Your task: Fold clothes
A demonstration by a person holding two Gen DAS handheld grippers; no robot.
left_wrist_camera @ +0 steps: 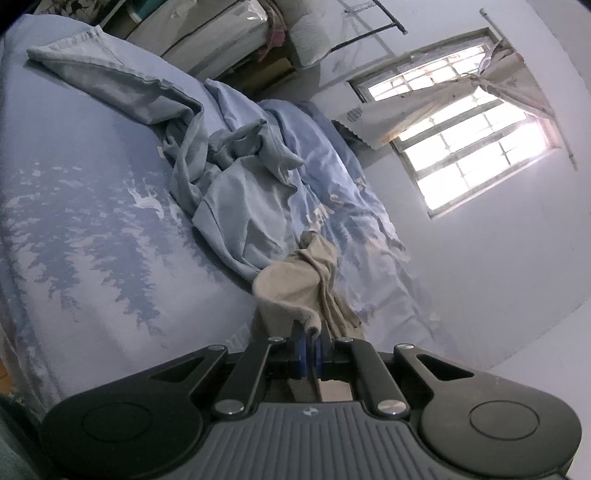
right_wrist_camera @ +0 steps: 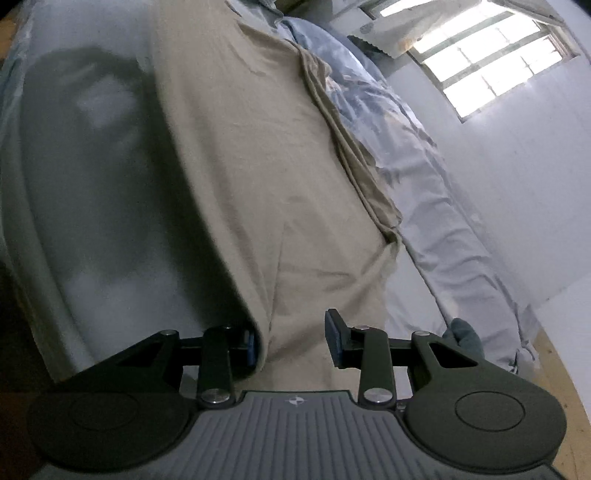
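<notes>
A beige garment (left_wrist_camera: 295,284) hangs bunched up from my left gripper (left_wrist_camera: 310,341), which is shut on an edge of it just above the bed. In the right wrist view the same beige garment (right_wrist_camera: 258,166) is spread long and flat over the bed. My right gripper (right_wrist_camera: 291,336) is at its near end with the jaws apart. A folded edge of the cloth lies against the left finger (right_wrist_camera: 249,343), while the right finger (right_wrist_camera: 334,338) stands free of it. Further back, a crumpled pile of grey-blue clothes (left_wrist_camera: 229,177) lies on the bed.
The bed sheet (left_wrist_camera: 92,221) is blue with a forest and deer print. A rumpled blue duvet (left_wrist_camera: 332,177) runs along the wall side (right_wrist_camera: 424,177). A barred window (left_wrist_camera: 469,129) is in the white wall. Storage cases (left_wrist_camera: 207,33) stand beyond the bed. Wooden floor (right_wrist_camera: 554,369) shows at the right.
</notes>
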